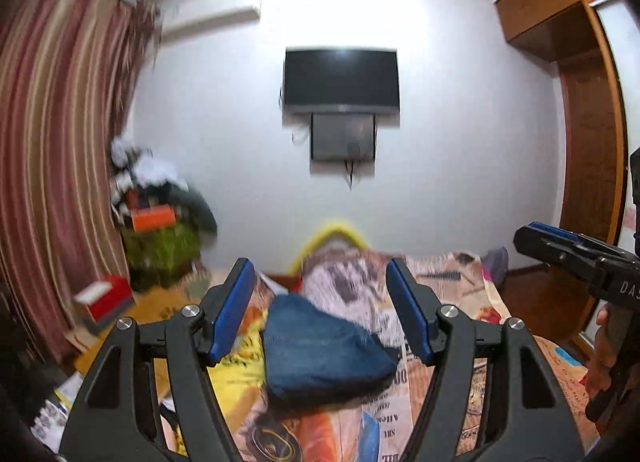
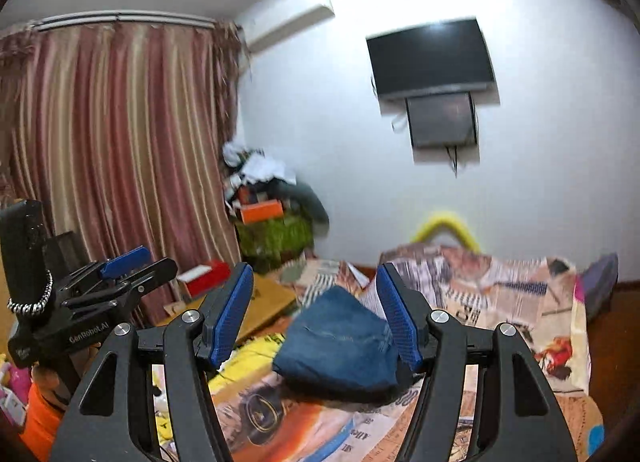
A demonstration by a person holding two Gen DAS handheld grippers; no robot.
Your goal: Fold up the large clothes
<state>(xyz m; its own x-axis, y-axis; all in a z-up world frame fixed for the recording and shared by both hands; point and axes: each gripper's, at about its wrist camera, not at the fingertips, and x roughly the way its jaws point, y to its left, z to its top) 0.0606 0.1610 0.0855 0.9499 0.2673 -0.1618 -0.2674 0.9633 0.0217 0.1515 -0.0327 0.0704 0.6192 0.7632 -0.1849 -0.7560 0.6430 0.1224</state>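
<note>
Both tongs, left and right, hang released above folded jeans on the bed, apparently finished.

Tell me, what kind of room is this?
Most likely a bedroom. There is a bed under a printed cover with folded jeans lying on it, a TV on the wall facing it, and long striped curtains over the window side.

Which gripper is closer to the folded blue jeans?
Roughly equal; cannot tell. Left gripper and right gripper both hang open above the jeans on the bed, touching nothing.
</note>
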